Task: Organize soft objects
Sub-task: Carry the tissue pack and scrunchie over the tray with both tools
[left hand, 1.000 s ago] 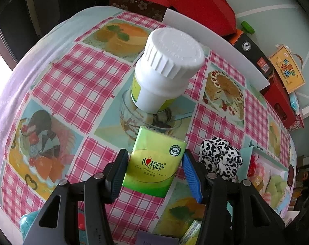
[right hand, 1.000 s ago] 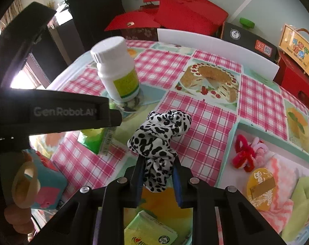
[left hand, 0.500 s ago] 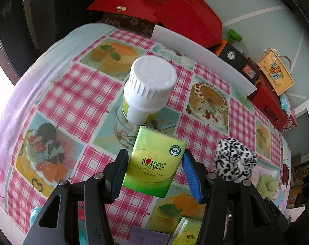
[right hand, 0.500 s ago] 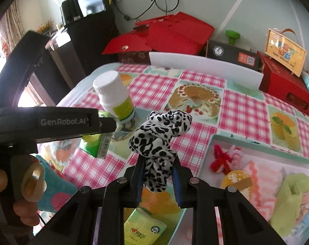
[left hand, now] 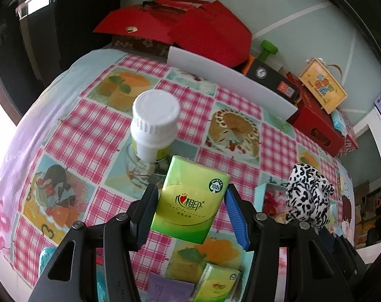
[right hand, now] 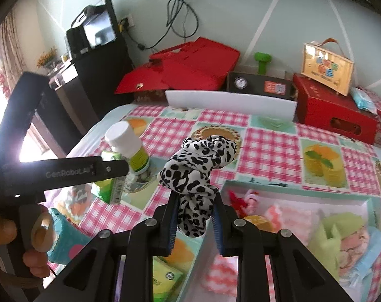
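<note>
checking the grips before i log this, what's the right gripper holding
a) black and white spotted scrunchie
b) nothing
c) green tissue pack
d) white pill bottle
a: in the right wrist view the right gripper is clamped on the spotted scrunchie, while the green tissue pack sits in the left gripper.

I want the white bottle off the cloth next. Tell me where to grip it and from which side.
Grip the white bottle across its ribbed cap, coming down from above. It stands upright with the cap on top, clear of other things, and the ribs should resist slipping. Both grippers are full: the left gripper holds the tissue pack, the right gripper the spotted scrunchie.
</note>
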{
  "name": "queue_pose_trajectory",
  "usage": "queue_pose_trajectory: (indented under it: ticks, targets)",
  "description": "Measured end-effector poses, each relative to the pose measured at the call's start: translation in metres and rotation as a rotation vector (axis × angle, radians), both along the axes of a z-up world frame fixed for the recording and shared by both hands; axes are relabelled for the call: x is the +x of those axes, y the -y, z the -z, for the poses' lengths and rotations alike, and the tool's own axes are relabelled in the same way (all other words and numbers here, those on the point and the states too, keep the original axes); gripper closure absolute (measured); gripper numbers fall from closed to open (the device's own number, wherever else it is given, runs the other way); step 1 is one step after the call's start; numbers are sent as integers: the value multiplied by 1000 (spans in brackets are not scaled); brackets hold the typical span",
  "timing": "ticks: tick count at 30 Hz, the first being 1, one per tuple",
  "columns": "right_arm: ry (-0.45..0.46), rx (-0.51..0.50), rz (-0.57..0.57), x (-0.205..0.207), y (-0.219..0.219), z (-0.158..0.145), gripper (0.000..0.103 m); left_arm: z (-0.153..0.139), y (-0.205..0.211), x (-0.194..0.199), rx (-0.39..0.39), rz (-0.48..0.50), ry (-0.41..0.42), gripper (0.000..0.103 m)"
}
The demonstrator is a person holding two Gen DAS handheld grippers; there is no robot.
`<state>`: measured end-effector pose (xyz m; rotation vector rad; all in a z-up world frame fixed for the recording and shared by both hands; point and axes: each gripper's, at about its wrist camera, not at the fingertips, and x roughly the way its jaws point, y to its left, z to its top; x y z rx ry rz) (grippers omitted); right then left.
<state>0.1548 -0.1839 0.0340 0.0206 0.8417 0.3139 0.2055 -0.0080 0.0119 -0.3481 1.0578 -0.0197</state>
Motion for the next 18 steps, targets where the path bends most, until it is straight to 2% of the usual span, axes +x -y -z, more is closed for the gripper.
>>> queue_pose_trajectory:
  ticks: [9, 18]
  targets:
    - [27, -1, 104, -8, 45, -17, 77, -15, 23, -6, 8, 46, 39, 47]
    - [20, -14, 289, -25, 126, -30, 77, -25, 67, -13, -3, 151, 54, 47]
